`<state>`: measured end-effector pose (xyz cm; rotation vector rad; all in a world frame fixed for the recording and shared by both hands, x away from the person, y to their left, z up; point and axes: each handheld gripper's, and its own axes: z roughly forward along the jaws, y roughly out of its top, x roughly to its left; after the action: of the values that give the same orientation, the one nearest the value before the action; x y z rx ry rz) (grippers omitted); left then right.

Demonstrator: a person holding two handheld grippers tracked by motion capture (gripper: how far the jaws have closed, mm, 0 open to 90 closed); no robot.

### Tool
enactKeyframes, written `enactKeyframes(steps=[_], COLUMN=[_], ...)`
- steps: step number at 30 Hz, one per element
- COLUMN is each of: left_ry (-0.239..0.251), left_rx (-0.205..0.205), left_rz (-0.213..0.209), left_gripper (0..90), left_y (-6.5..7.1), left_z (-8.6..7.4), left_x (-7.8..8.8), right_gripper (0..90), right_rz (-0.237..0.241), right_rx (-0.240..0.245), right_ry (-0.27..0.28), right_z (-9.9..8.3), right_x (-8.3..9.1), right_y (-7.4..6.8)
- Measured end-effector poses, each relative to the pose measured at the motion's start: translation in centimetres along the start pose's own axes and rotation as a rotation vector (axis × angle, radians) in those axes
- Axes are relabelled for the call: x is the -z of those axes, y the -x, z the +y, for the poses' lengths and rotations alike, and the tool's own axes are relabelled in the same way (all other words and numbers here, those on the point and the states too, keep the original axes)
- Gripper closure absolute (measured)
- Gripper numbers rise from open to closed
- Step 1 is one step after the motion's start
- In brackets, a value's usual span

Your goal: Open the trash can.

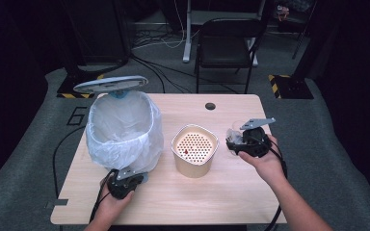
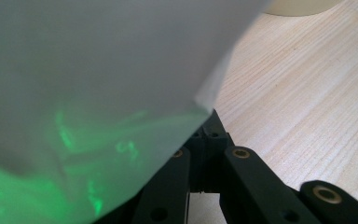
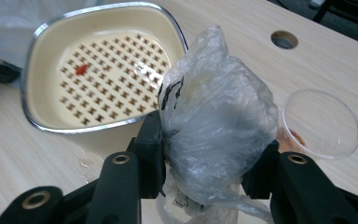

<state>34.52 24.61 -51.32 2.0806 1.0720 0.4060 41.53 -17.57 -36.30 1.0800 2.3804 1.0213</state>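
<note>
Crumpled plastic bag (image 3: 214, 121) sits clamped between right gripper (image 3: 209, 158) fingers (image 3: 151, 149); left fingers (image 2: 205, 140) closed.

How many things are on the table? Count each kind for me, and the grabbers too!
Bins with a white liner bag: 1
Cream strainer pots: 1
Clear plastic cups: 1
Crumpled clear plastic bags: 1, held in the right gripper
Grippers: 2, counting the left gripper by the bin
Total: 6

The tabletop (image 3: 37, 163) was pale matt wood grain, the crumpled bag (image 3: 216, 121) thin glossy clear plastic, the cup (image 3: 321, 123) smooth clear plastic, the strainer (image 3: 102, 70) glossy cream with a metal rim.
</note>
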Motion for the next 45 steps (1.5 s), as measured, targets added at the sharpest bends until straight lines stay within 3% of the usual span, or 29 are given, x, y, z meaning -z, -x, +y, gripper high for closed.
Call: enactKeyframes(steps=[5, 6, 9, 16, 23, 45], left_ry=[0.0, 0.002, -0.002, 0.001, 0.001, 0.003], left_rx=[-0.001, -0.017, 0.004, -0.014, -0.017, -0.019], left_rz=[0.0, -0.013, 0.004, -0.008, -0.008, -0.011], left_gripper=[90.0, 90.0, 90.0, 90.0, 90.0, 90.0], left_y=[0.0, -0.1, 0.0, -0.1, -0.1, -0.1], left_z=[0.0, 0.0, 0.0, 0.0, 0.0, 0.0], left_x=[0.0, 0.0, 0.0, 0.0, 0.0, 0.0], right_gripper=[57.9, 57.9, 57.9, 57.9, 58.1, 58.4], right_rz=[0.033, 0.039, 0.071, 0.11, 0.163, 0.246], right_rx=[0.015, 0.019, 0.025, 0.038, 0.048, 0.093], right_ry=[0.02, 0.025, 0.042, 0.078, 0.121, 0.186], right_z=[1.8, 2.2, 3.3, 4.8, 6.0, 9.4], right_x=[0.7, 0.8, 1.2, 1.3, 0.9, -0.8], right_y=[-0.4, -0.5, -0.8, -1.7, -2.2, -5.0])
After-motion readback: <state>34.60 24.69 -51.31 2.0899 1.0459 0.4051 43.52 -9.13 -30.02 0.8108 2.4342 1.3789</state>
